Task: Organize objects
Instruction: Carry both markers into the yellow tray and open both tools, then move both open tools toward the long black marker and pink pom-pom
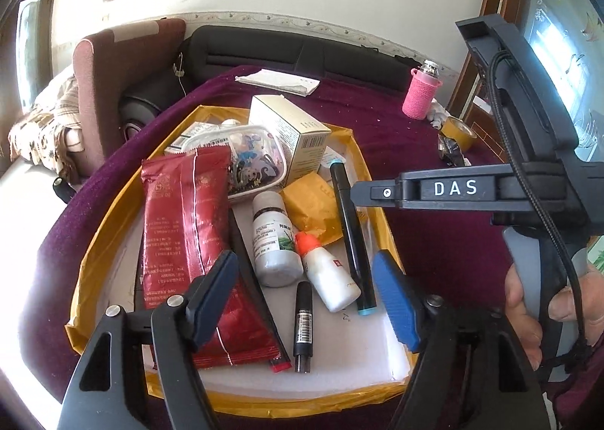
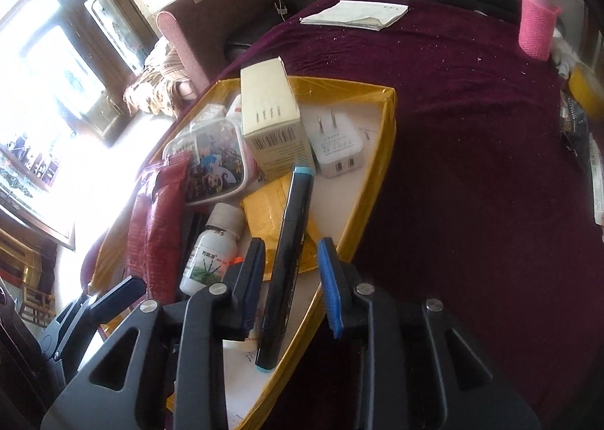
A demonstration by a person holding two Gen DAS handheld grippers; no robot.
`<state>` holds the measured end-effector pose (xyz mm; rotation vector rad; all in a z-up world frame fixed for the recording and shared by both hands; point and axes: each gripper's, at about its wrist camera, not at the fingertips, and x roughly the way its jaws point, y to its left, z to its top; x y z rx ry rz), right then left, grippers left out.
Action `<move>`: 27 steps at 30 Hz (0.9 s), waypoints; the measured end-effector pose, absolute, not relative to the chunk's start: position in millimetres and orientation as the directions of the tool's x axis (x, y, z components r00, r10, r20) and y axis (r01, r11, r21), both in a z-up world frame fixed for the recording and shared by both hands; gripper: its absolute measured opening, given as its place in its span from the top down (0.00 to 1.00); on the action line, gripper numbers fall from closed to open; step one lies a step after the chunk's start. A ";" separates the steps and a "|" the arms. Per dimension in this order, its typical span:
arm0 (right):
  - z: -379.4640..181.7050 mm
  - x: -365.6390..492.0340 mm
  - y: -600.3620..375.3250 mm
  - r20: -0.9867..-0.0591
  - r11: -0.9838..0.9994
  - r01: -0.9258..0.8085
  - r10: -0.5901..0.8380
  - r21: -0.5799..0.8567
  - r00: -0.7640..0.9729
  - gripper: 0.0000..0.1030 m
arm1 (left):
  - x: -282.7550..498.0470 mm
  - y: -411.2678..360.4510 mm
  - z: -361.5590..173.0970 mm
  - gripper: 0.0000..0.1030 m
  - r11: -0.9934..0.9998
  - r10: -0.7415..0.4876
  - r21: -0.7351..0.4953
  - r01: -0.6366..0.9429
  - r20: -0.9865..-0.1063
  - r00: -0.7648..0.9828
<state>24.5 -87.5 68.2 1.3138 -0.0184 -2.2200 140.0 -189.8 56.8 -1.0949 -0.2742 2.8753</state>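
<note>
Presently, in the yellow-edged tray (image 1: 113, 226), left to right: red foil packet (image 1: 185, 226); white medicine bottle (image 1: 273, 241); orange-capped dropper bottle (image 1: 332, 279); black marker (image 1: 351, 233). Left gripper (image 1: 305, 301) spread, empty, above the tray. Right gripper (image 2: 288, 279) parted, its pads either side of the marker, not pressing.

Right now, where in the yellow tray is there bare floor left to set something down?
Free: the tray floor's near right corner, beside the black marker, and a strip between marker and charger along the right wall. Crowded: the left and middle, around the red packet and bottles.
</note>
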 end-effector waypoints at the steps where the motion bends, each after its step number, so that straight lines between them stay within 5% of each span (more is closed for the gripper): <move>1: 71.2 24.9 -86.4 -0.800 -0.849 0.448 -0.464 0.279 -0.381 0.61 | 139.6 -189.1 58.2 0.33 -0.984 0.104 -0.178 0.019 -0.655 -0.748; 3: 78.3 29.2 -79.7 -0.783 -0.852 0.444 -0.469 0.278 -0.409 0.54 | 140.5 -187.2 60.8 0.34 -0.985 0.089 -0.167 0.029 -0.656 -0.749; 16: 87.3 57.3 -49.8 -0.747 -0.860 0.426 -0.475 0.281 -0.465 0.48 | 156.3 -166.7 82.1 0.33 -0.996 -0.016 -0.057 0.066 -0.628 -0.778; 23: 95.2 70.1 -34.3 -0.726 -0.874 0.414 -0.455 0.254 -0.516 0.43 | 169.5 -158.7 103.0 0.07 -0.978 -0.204 0.071 0.197 -0.523 -0.828; 27: 95.1 76.6 -29.4 -0.723 -0.881 0.412 -0.441 0.234 -0.532 0.42 | 176.9 -161.6 114.2 0.01 -0.967 -0.250 0.073 0.245 -0.469 -0.847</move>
